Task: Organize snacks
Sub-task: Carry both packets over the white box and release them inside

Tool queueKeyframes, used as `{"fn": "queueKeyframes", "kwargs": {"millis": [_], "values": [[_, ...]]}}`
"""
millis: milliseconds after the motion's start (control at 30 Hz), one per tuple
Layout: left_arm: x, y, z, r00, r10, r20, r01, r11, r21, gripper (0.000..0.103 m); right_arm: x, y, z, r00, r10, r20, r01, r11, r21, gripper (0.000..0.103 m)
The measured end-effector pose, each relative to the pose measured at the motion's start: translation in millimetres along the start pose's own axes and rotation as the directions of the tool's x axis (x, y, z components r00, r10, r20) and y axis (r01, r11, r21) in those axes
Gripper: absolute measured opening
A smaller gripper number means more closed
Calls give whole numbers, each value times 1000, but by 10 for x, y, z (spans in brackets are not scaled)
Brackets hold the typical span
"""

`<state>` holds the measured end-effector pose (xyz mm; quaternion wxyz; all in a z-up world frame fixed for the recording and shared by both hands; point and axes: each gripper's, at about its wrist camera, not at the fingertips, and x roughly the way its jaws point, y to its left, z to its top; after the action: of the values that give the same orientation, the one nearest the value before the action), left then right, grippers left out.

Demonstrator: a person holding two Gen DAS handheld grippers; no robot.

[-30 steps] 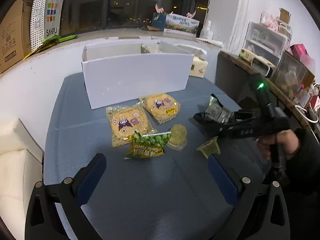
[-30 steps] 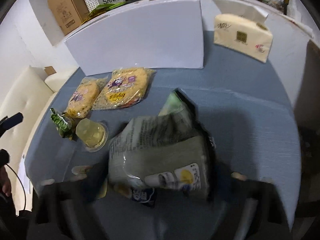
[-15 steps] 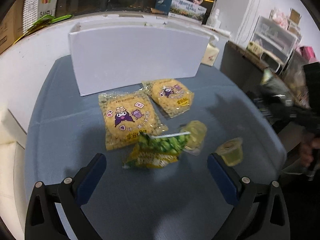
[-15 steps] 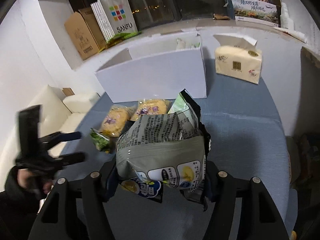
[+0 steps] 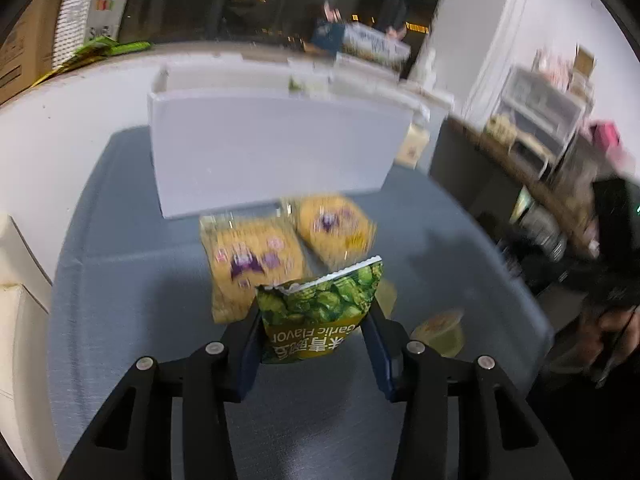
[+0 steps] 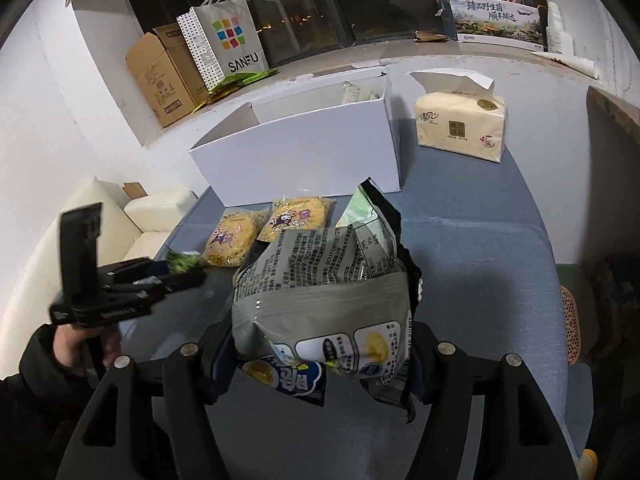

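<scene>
Left gripper (image 5: 314,344) closing on green pea bag (image 5: 320,312); right gripper (image 6: 320,360) clamps grey chip bag (image 6: 324,300). Yellow packs (image 6: 260,232) left, 12 o'clock, outside white box (image 6: 304,160).

Right gripper (image 6: 316,364) clamps a grey-green chip bag (image 6: 324,296), bag upright between the pads, above the blue table (image 6: 480,248). Left gripper (image 6: 188,270) at left edge, held by a hand (image 6: 80,348) in a dark sleeve, jaws closing with a green snack packet (image 6: 182,261) between them; blurred. Two yellow snack bags (image 6: 264,228) lie side by side just in front of the open white box (image 6: 304,156). Tissue pack (image 6: 460,124) right of the box. SANFU paper bag (image 6: 224,40) and cardboard box (image 6: 164,72) on the ledge behind.
</scene>
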<state>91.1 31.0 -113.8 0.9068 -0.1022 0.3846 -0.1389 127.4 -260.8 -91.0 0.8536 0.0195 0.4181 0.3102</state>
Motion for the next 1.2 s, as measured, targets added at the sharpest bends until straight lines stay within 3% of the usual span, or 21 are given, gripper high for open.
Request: {"fn": "queueKeyframes", "kwargs": {"millis": [100,233,333,467,567,667,700,733,767,900,1200], "values": [[-174,38,175,997,-32,68,34,999,-32,50,8,4,41,1000,18,15,-18,1000,5,71],[-315,33,556,990,-35,138,36,999,-4,50,-12,22,292,997,39,64,-40,999,11,71],[-333,93,980,979,-43,198,43,999,5,50,-20,34,649,991,74,115,-76,997,16,71],[-228,253,1539,968,-14,252,17,1000,-13,50,114,171,1250,986,67,156,-61,997,-42,71],[-18,339,1930,969,20,247,-17,1000,-17,50,322,230,1678,985,80,152,-71,996,-62,71],[265,446,2211,975,60,213,-56,998,-23,52,616,267,1994,992,44,120,-36,997,-74,71],[328,480,2237,977,69,203,-65,998,-28,54,714,268,2083,994,39,105,-32,997,-70,72],[410,538,2283,979,86,186,-79,996,-46,69,846,263,2186,996,39,82,-33,997,-69,73],[479,597,2310,980,113,167,-103,992,-67,100,948,260,2256,997,28,66,-23,997,-67,74],[512,736,2209,979,138,153,-123,987,-101,103,1201,204,2394,1000,-23,15,24,997,-80,102],[294,666,1902,969,182,168,-175,983,-59,103,945,88,2276,996,-31,89,37,998,-58,103]]}}
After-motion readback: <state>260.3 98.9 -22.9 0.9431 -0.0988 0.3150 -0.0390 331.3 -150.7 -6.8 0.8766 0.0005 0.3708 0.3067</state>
